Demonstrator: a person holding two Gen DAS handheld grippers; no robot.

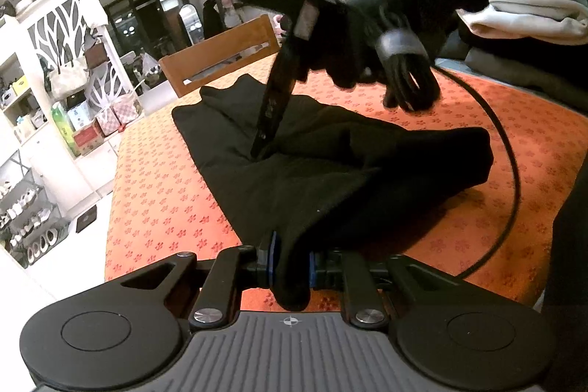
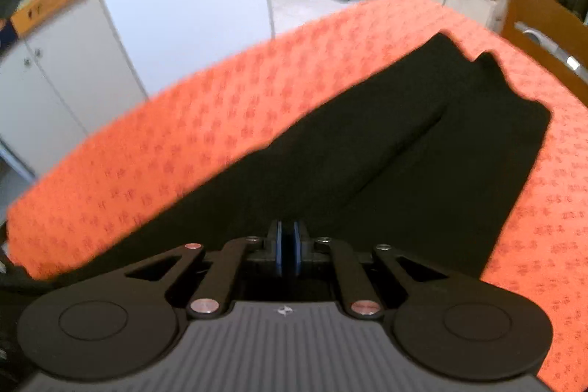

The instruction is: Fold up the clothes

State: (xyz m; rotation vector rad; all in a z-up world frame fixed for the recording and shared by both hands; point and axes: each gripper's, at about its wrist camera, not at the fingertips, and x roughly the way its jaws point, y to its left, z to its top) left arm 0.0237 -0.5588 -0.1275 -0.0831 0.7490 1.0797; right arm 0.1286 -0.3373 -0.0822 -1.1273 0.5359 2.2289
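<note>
A black garment (image 1: 294, 153) lies partly folded on the orange flowered tablecloth (image 1: 158, 193). My left gripper (image 1: 293, 263) is shut on the garment's near edge, and a bunch of black cloth hangs between its blue pads (image 1: 273, 259). A black-gloved hand (image 1: 367, 35) holds my right gripper (image 1: 259, 151), which points steeply down with its tips on the middle of the garment. In the right wrist view the right gripper (image 2: 287, 239) is shut, pads together, over the black garment (image 2: 422, 142), with no cloth seen between them.
A wooden chair (image 1: 220, 57) stands at the table's far side. Folded light and grey clothes (image 1: 525, 21) are stacked at the right. A black cable (image 1: 509, 149) loops over the cloth. White shelves (image 1: 44, 90) and a shoe rack (image 1: 25, 208) stand left.
</note>
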